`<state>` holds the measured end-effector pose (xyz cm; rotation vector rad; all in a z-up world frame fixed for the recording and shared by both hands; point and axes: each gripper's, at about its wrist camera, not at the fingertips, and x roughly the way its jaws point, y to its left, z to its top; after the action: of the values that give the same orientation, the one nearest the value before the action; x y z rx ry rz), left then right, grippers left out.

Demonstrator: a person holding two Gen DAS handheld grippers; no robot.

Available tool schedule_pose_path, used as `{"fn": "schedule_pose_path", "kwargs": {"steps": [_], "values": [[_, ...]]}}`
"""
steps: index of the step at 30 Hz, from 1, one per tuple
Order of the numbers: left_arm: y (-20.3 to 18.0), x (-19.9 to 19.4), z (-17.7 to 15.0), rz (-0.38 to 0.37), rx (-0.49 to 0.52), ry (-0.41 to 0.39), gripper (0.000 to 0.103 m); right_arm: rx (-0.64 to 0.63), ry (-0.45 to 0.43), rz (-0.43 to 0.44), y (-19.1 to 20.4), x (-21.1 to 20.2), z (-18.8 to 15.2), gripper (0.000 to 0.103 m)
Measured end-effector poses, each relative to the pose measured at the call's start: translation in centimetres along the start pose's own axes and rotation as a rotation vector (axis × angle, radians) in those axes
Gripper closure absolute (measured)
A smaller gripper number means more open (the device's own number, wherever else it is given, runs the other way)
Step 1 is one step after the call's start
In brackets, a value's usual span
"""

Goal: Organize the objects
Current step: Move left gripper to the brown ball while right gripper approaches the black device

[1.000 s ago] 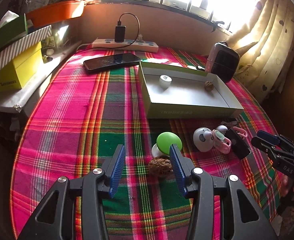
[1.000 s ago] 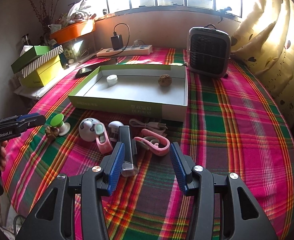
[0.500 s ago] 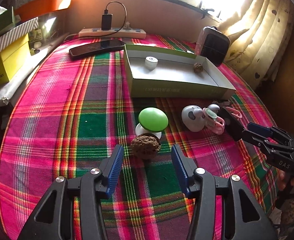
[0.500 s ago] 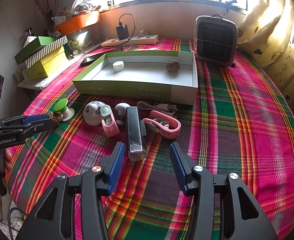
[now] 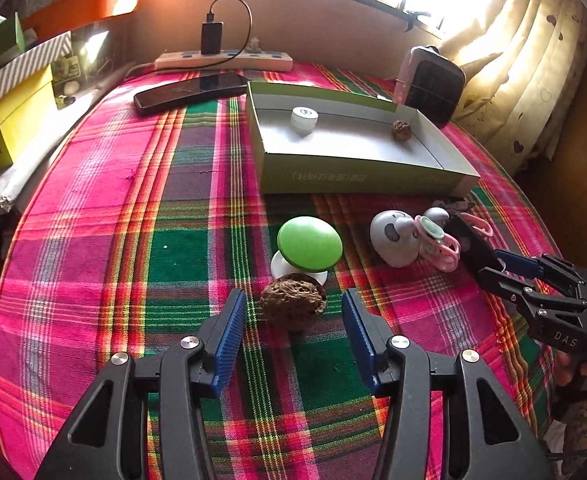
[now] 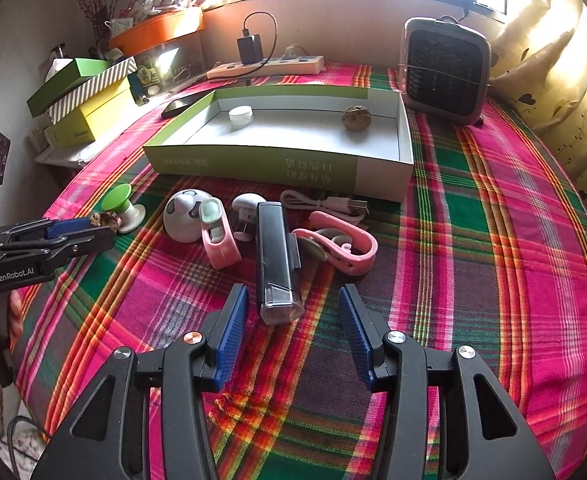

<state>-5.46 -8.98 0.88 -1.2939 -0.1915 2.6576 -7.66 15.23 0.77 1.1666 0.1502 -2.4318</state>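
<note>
My left gripper (image 5: pixel 293 316) is open, its blue pads either side of a brown walnut (image 5: pixel 292 306) on the plaid cloth, not touching it. A green-capped mushroom toy (image 5: pixel 308 244) stands just behind the walnut. My right gripper (image 6: pixel 291 316) is open, its pads flanking the clear end of a black flashlight (image 6: pixel 277 260). The open green box (image 5: pixel 357 178) holds a white jar (image 5: pixel 304 119) and another walnut (image 5: pixel 401 130). A white panda toy (image 6: pixel 183 216), pink clips (image 6: pixel 217 232) and a pink holder (image 6: pixel 345 246) lie before the box.
A white cable (image 6: pixel 325 203) lies by the box front. A grey heater (image 6: pixel 443 70), a power strip (image 6: pixel 265 67), a phone (image 5: pixel 189 90) and stacked boxes (image 6: pixel 85 104) ring the table's far side. The left gripper shows in the right wrist view (image 6: pixel 93 228).
My left gripper has moved forward so the walnut now sits between its pads. My right gripper has closed in on the flashlight's near end. Both stay open.
</note>
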Motion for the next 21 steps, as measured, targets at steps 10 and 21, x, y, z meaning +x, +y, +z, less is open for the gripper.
{"fn": "schedule_pose_path", "kwargs": {"steps": [10,21], "values": [[0.1,0.4,0.4,0.007,-0.004,-0.013,0.055,-0.010,0.007,0.021,0.3,0.9,0.9,0.055],[-0.2,0.7,0.7,0.027,0.013,-0.020,0.055,-0.023,0.012,0.025,0.5,1.5,1.6,0.055]]}}
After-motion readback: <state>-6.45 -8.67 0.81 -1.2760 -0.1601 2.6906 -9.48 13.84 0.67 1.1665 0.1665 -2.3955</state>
